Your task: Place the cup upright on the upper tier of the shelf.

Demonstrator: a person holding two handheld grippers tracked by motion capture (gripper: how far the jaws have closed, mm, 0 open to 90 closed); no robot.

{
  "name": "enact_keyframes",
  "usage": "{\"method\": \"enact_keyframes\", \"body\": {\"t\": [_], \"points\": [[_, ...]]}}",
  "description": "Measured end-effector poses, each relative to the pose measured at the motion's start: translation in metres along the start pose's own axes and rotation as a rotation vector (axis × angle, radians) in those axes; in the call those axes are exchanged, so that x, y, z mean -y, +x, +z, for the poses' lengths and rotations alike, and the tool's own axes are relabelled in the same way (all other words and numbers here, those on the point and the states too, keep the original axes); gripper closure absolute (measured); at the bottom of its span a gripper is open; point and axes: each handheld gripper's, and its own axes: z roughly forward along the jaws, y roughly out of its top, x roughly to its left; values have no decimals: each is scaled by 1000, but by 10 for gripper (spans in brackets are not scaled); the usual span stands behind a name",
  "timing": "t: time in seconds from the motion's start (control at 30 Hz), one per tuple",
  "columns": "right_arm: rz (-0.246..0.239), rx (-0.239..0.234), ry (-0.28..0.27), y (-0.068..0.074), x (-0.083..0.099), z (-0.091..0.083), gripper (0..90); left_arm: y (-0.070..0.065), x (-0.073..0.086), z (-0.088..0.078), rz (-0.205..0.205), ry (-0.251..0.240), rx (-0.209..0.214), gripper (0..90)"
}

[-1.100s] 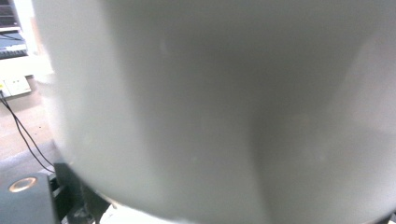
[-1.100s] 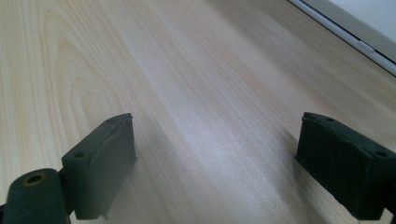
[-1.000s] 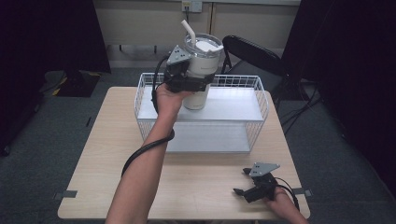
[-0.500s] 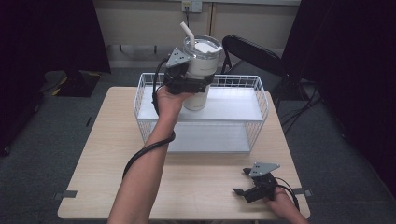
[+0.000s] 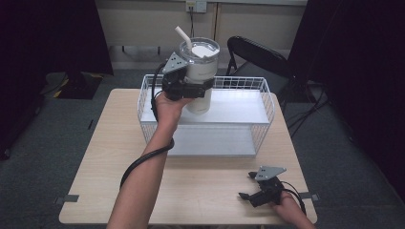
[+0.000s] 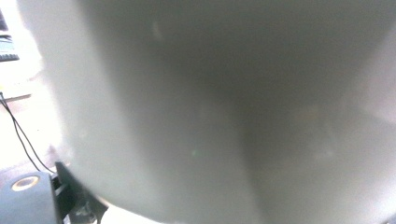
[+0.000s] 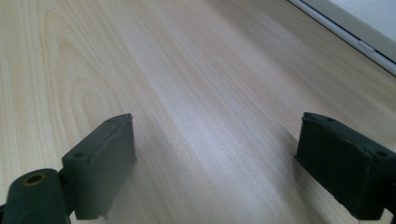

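The wire basket (image 5: 265, 102) sits at the back of the surface (image 5: 95, 157), the tumbler (image 5: 200, 71) is held above its left part, and the right tongs (image 5: 249, 186) rest at the front right corner.

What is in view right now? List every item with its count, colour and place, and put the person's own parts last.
tumbler: one, white with a clear lid and white straw, held up over the back left of the basket.
wire basket: one, white, on the far half of the table.
table: one, light wood, centre of the high view.
chair: one, black, behind the table at back right.
wall socket: one, pale, on the back wall.
left tongs: one, black with a grey plate, shut on the tumbler.
right tongs: one, black with a grey plate, open, resting on the table's near right corner.
forearm: one, bare, reaching from the near edge to the left tongs.
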Motion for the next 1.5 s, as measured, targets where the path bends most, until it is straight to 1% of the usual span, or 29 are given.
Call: {"method": "enact_keyframes", "body": {"t": [0.13, 0.2, 0.3, 0.37, 0.43, 0.47, 0.5, 0.53, 0.57, 0.6, 0.63, 0.7, 0.73, 0.8, 0.83, 0.87, 0.9, 0.97, 1.03, 1.07, 1.13, 1.17, 1.23, 1.27, 1.3, 1.37, 1.5], "points": [[1, -1, -2, 0, 0, 0, 109, 1, 3, -1, 12, -7, 7, 92], [4, -4, -4, 0, 0, 0, 109, 1, 4, -1, 36, 8, 5, 89], [11, -9, -6, -1, 0, 0, 109, 1, 4, -3, 38, 10, 6, 88], [10, -9, -6, -1, 0, 0, 109, 1, 4, -3, 36, 13, 3, 89], [2, -2, -3, 0, 0, 0, 109, 1, 5, -1, 11, 41, 3, 91], [-2, 0, 0, 0, 0, 0, 109, 2, 6, 0, -7, 68, 7, 87], [0, -1, 0, 0, 0, 0, 109, 3, 10, 0, -26, 73, 17, 82], [1, -2, -1, 0, 0, 0, 109, 4, 13, -2, -30, 63, 17, 83], [2, -1, -4, 0, 0, 0, 109, 2, 14, -3, -28, 53, 8, 84], [2, -2, -3, 0, 0, 0, 109, 2, 14, -3, -28, 53, 8, 86], [2, -1, -3, 0, 0, 0, 109, 1, 17, -5, -21, 49, -2, 87], [3, -2, -4, 0, 0, 0, 109, 0, 20, -7, -15, 62, -5, 89], [2, -2, -4, 0, 0, 0, 109, 0, 20, -9, -4, 68, -6, 91], [-1, 0, -1, 0, 0, 0, 109, 1, 21, -12, -10, 84, -1, 96], [0, 0, -1, 0, 0, 0, 109, 1, 21, -13, -6, 100, 0, 97], [0, 0, -1, 0, 0, 0, 109, 1, 21, -13, -6, 100, 0, 102], [0, 0, -1, 0, 0, 0, 109, 0, 24, -17, -2, 119, -2, 107], [-1, 0, -1, 0, 0, 0, 109, 1, 28, -21, -17, 141, 4, 118], [-1, 0, -1, 0, 0, 0, 109, 1, 31, -29, -9, 131, 1, 143], [-1, 1, -1, 0, 0, 0, 109, 0, 32, -33, -9, 134, 10, 159], [-1, 1, -1, 0, 0, 0, 109, 0, 33, -40, 4, 148, 3, 154], [-1, 1, -1, 0, 0, 0, 109, 0, 34, -43, 7, 151, 6, 156], [-1, 1, -1, 0, 0, 0, 109, -1, 34, -49, -3, 158, 13, 154], [-1, 1, -1, 0, 0, 0, 109, -1, 34, -49, -3, 158, 13, 154], [-2, 1, -1, 0, 0, 0, 109, -2, 35, -54, -1, 171, 14, 154], [-1, 1, -1, 0, 0, 0, 109, -3, 37, -59, 10, 183, 27, 154], [-1, 1, -1, 0, 0, 0, 109, -6, 40, -68, 9, 195, 46, 153]]}}
